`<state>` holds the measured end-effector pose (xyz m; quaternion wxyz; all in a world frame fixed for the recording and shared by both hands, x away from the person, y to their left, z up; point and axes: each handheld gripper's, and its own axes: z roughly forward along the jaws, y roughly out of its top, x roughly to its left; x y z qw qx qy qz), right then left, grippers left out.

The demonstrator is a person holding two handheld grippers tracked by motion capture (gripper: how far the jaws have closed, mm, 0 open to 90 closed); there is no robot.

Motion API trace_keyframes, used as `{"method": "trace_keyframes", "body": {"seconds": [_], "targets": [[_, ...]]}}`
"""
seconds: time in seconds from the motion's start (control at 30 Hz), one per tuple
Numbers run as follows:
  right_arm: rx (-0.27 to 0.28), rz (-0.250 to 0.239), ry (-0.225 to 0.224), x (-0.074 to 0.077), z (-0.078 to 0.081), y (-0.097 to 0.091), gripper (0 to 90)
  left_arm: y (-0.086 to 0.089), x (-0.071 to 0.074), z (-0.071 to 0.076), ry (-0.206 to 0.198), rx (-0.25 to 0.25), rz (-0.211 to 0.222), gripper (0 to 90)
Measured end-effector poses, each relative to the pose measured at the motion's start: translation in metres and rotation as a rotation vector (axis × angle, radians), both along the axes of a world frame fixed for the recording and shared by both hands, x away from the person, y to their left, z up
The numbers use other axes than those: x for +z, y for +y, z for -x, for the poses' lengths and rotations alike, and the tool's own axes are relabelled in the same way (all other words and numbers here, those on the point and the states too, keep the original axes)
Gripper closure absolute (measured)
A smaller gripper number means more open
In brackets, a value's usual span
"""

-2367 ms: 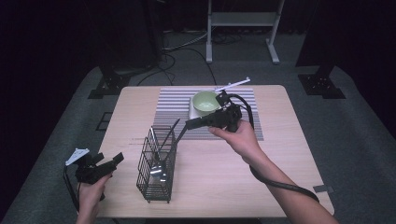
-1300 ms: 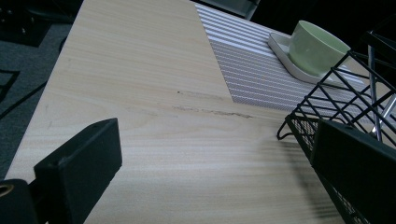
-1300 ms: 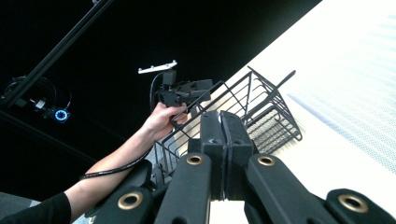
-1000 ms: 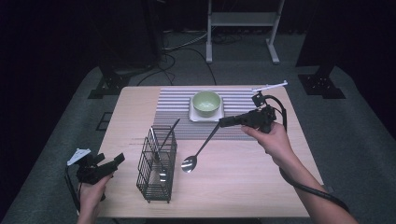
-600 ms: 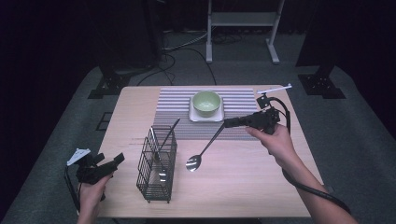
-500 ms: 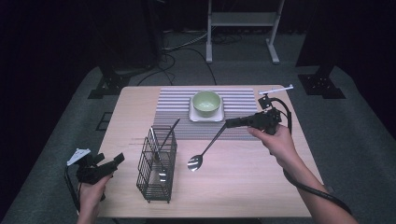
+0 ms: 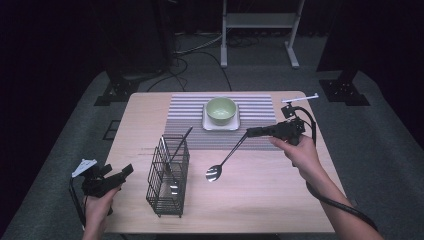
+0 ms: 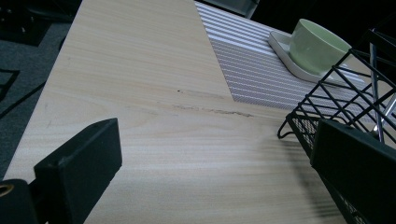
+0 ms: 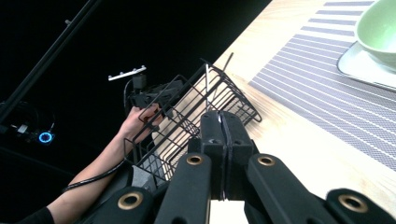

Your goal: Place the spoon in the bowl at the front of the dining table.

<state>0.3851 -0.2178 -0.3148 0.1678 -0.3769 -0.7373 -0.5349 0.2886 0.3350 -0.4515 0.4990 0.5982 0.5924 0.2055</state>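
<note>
My right gripper (image 7: 250, 132) is shut on the handle end of a metal spoon (image 7: 226, 157), in front of the placemat's right half. The spoon slants down and left, its bowl just above or on the wood; I cannot tell which. In the right gripper view the pads (image 9: 223, 126) are pressed together. A black wire basket (image 7: 168, 175) with a few utensils stands left of the spoon. My left gripper (image 7: 125, 171) hovers at the table's front left corner, jaws open and empty (image 8: 215, 163), pointing at the basket (image 8: 327, 107).
A green bowl (image 7: 221, 110) sits on a white square plate (image 7: 220, 125) on the striped placemat (image 7: 190, 130) at the back. Bare wood lies right of the basket and along the front edge. The bowl (image 8: 317, 46) is beyond the basket in the left gripper view.
The right gripper carried the spoon from beside the basket's top out to the right, then sank a little. The left hand stayed still.
</note>
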Motion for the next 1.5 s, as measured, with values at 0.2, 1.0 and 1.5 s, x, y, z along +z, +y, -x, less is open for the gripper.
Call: {"method": "trace_keyframes", "body": {"seconds": [0.2,1.0,1.5], "targets": [[-0.012,0.001,0.005,-0.004,-0.003,-0.003,89.2,0.0,0.0,0.0,0.001,0.0,0.0,1.0],[-0.082,-0.004,0.038,-0.022,-0.017,-0.02,89.2,0.001,0.0,0.0,0.002,0.001,0.0,1.0],[-0.137,-0.003,0.042,-0.026,-0.027,-0.032,89.2,0.001,0.0,0.0,0.003,0.0,-0.002,1.0]]}}
